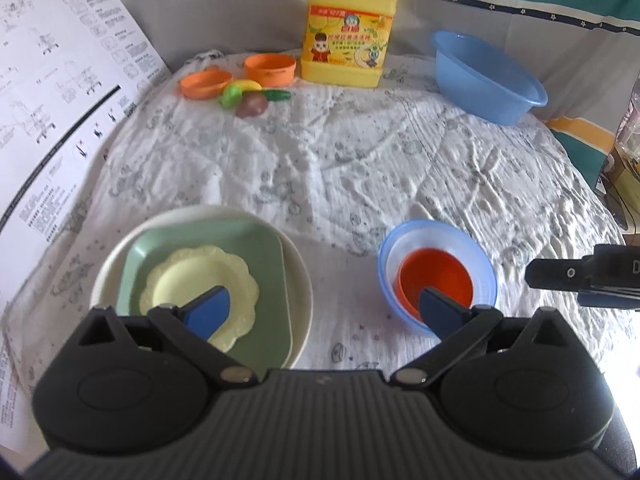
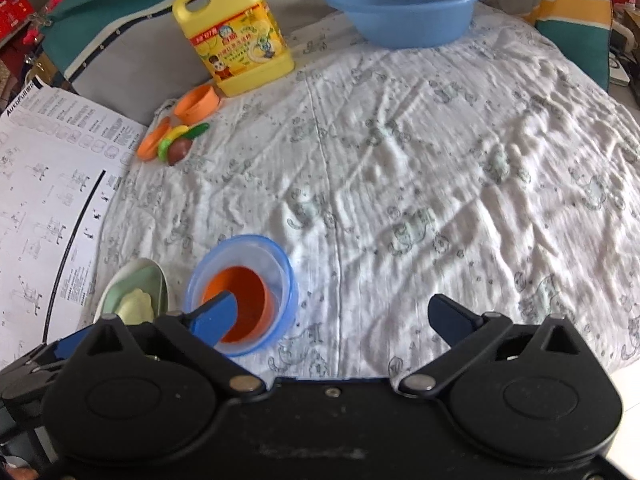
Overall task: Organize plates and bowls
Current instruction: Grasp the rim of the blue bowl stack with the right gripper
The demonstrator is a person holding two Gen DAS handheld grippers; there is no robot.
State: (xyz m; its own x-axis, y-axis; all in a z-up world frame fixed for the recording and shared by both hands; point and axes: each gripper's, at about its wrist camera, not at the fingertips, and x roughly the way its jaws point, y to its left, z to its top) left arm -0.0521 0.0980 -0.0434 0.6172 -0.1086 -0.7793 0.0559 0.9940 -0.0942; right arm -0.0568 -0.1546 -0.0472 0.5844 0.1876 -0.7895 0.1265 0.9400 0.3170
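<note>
A stack of plates lies at the near left: a white round plate [image 1: 103, 272], a green square plate [image 1: 256, 246] on it, and a pale yellow scalloped plate [image 1: 200, 274] on top. To its right stands a nest of bowls: a blue bowl [image 1: 485, 264], a clear one [image 1: 420, 240] and an orange bowl [image 1: 436, 274] innermost. My left gripper [image 1: 322, 292] hangs open above the gap between the two stacks, holding nothing. My right gripper [image 2: 333, 300] is open and empty, its left finger over the orange bowl [image 2: 248, 280] in the blue bowl [image 2: 289, 280].
A white printed cloth [image 1: 340, 160] covers the surface. At the back stand a yellow detergent jug [image 1: 346, 28], a blue basin [image 1: 486, 78], two orange cups [image 1: 270, 68] and toy fruit [image 1: 250, 98]. A printed instruction sheet [image 1: 52, 92] lies along the left.
</note>
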